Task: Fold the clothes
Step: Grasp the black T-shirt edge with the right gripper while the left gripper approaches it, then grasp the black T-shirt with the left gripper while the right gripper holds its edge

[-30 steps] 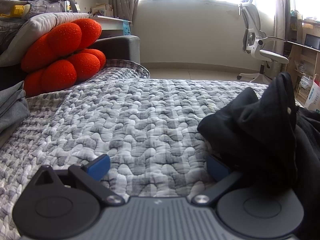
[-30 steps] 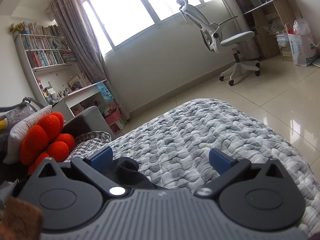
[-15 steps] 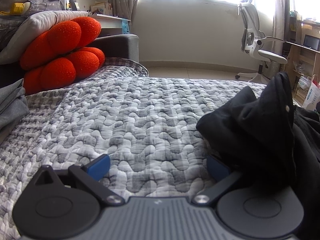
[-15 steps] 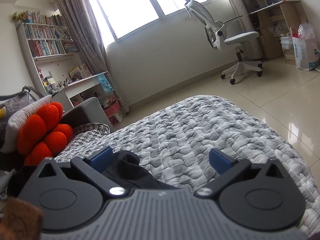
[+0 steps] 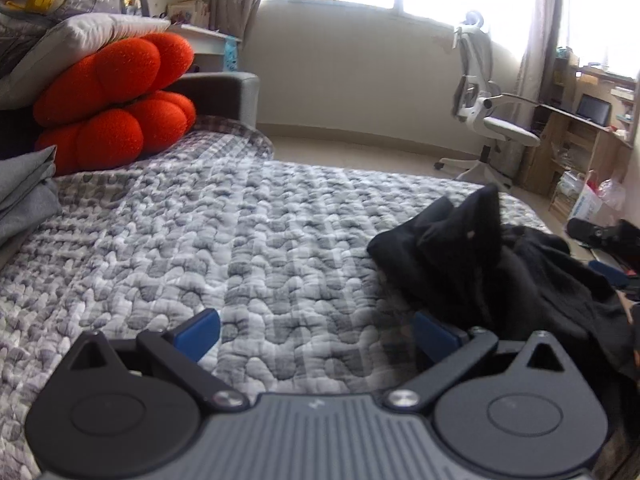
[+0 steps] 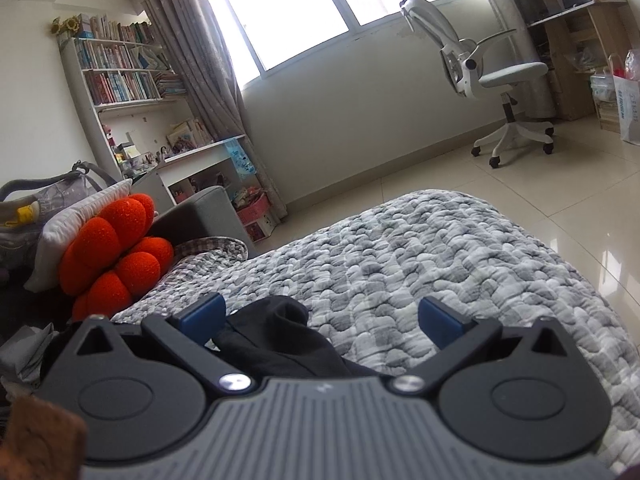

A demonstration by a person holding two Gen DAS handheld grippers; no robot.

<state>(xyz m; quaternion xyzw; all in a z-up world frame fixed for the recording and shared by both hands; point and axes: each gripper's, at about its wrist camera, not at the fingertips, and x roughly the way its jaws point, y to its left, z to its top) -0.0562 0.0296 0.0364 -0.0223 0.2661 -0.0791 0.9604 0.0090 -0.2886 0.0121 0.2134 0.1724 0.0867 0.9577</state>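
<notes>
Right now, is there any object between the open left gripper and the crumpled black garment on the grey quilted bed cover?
Nothing visible. The left gripper is open over the bare grey quilted bed cover; the crumpled black garment lies just beyond its right finger.

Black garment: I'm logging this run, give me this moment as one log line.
black garment crumpled on quilt | left gripper open | right gripper open

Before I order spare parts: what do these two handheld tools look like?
Both match. The left tool and right tool each have a ribbed grey body, two black round-hubbed link arms with triangular cut-outs, silver pivot screws, and blue pads on the fingertips. No cables show, and no markings can be read.
</notes>
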